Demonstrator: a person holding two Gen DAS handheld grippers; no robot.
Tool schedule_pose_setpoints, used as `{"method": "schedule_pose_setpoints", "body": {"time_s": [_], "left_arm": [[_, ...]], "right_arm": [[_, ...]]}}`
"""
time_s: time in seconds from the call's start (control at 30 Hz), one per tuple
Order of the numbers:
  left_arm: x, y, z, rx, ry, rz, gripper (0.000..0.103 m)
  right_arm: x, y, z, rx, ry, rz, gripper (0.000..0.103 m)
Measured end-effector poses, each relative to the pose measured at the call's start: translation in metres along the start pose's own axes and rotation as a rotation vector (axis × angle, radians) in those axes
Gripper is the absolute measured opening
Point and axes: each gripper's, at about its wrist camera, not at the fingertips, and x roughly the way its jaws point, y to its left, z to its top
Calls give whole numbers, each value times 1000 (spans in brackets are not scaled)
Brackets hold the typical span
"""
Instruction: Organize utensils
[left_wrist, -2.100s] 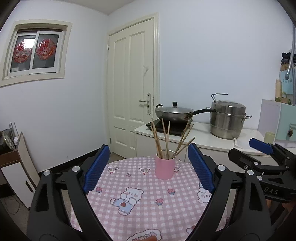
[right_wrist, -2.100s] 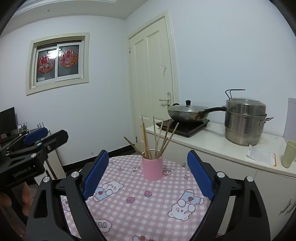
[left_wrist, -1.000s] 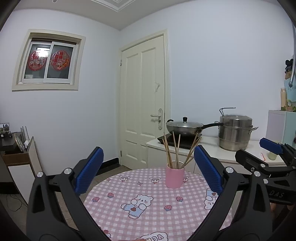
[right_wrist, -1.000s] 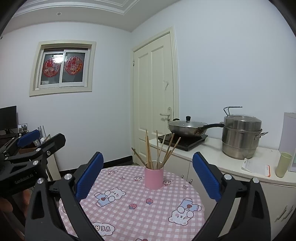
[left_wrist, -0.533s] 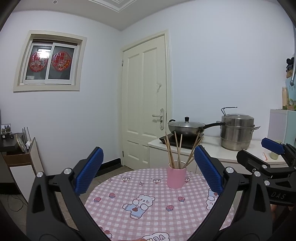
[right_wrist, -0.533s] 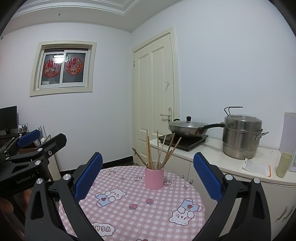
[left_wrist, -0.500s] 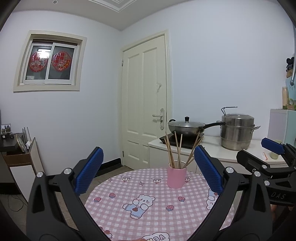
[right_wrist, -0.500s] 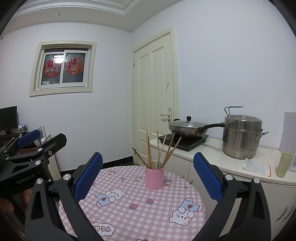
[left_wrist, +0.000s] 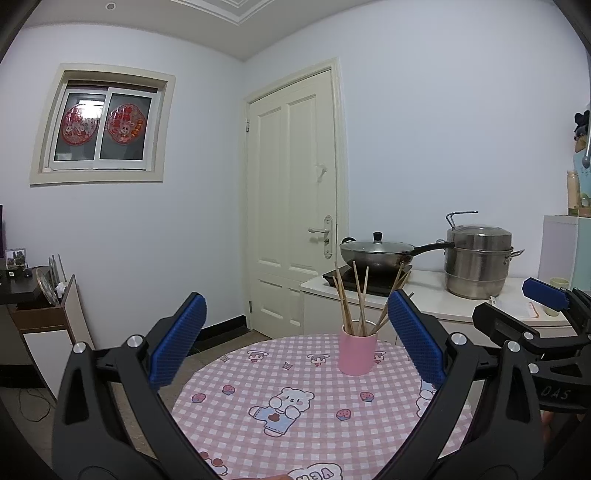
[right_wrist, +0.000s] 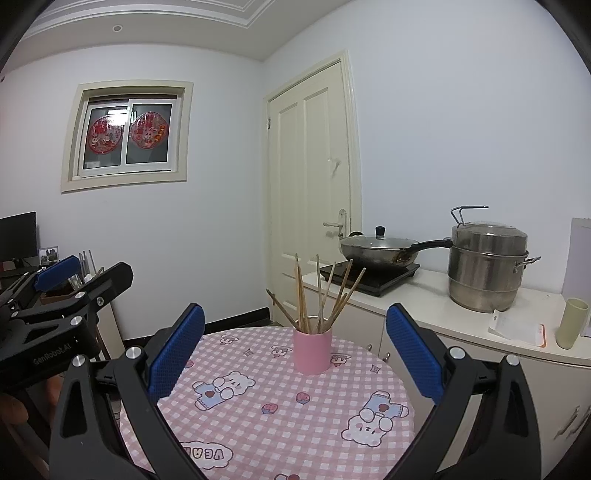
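A pink cup (left_wrist: 357, 353) holding several wooden chopsticks (left_wrist: 360, 299) stands on a round table with a pink checked cloth (left_wrist: 295, 406); it also shows in the right wrist view (right_wrist: 312, 350) with the chopsticks (right_wrist: 317, 295) fanned out. My left gripper (left_wrist: 295, 345) is open and empty, held back from the cup above the table's near side. My right gripper (right_wrist: 293, 354) is open and empty, also back from the cup. Each gripper shows at the edge of the other's view, the right one (left_wrist: 546, 295) and the left one (right_wrist: 62, 277).
Behind the table a white counter (right_wrist: 424, 310) carries a lidded wok (right_wrist: 380, 249) on a black cooktop, a steel steamer pot (right_wrist: 487, 266), a paper pad and a pale cup (right_wrist: 572, 323). A cream door (left_wrist: 295, 206) is behind. A low shelf (left_wrist: 40, 314) stands at left.
Both grippers have pulled back and tilted up over two seconds, so the cup sits lower and smaller; in the last half second almost nothing moved.
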Motion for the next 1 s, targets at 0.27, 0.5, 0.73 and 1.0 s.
{"method": "schedule_pose_setpoints", "body": {"time_s": [0.27,0.5,0.73,1.0], "left_arm": [[1,2,0,-3,5,-1,97],[1,4,-1,-2,7,1,97],[2,4,0,6,6,7,97],[2,4,0,6,6,7,97]], "right_arm": [[2,2,-1,3,6,8,95],[1,3,-1,7,9,10,95],[2,4,-2,7,13,12,95],[3,4,-2,4,14,15,95]]}}
